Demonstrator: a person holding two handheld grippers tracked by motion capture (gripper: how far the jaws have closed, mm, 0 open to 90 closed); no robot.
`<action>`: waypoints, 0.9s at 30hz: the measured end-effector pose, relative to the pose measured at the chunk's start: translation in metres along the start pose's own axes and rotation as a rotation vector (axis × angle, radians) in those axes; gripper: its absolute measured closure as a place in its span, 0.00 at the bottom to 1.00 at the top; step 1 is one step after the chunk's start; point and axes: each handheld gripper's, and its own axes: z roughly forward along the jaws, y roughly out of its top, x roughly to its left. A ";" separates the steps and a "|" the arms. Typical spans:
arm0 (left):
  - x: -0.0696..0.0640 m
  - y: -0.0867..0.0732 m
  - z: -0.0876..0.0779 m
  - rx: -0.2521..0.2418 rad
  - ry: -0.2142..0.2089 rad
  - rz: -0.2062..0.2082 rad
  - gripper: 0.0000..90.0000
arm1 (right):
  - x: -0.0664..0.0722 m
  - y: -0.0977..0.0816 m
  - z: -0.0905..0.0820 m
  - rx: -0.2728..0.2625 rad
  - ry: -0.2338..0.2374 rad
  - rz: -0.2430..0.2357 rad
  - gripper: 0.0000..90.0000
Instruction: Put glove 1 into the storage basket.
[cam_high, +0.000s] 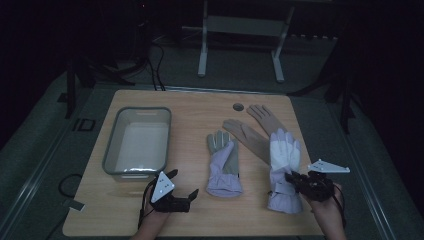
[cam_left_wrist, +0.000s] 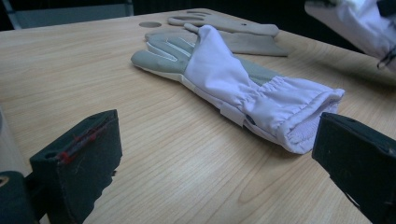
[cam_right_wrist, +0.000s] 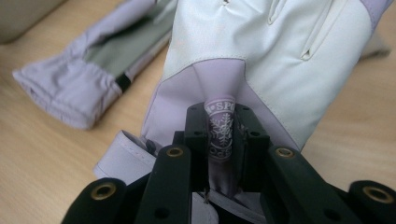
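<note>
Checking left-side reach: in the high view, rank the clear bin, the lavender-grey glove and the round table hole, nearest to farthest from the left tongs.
1. Clear bin: just beyond the left tongs, slightly left.
2. Lavender-grey glove: to their right, mid-table.
3. Round table hole: near the far edge, right of centre.

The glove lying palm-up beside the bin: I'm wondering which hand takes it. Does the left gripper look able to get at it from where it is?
Probably yes. The left gripper stands open, aimed at the cuff of the glove, with bare table between them. The right gripper, shut on the other glove, is off to the side.
</note>
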 end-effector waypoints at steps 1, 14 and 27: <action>0.000 0.000 0.000 -0.002 0.001 -0.002 0.02 | 0.000 0.000 0.000 0.000 0.000 0.000 0.87; 0.000 0.000 0.000 -0.005 0.001 -0.001 0.02 | 0.035 0.065 0.021 -0.036 0.049 -0.048 0.87; -0.001 -0.001 -0.001 -0.008 0.003 0.001 0.02 | 0.086 0.096 0.069 0.003 0.149 -0.004 0.86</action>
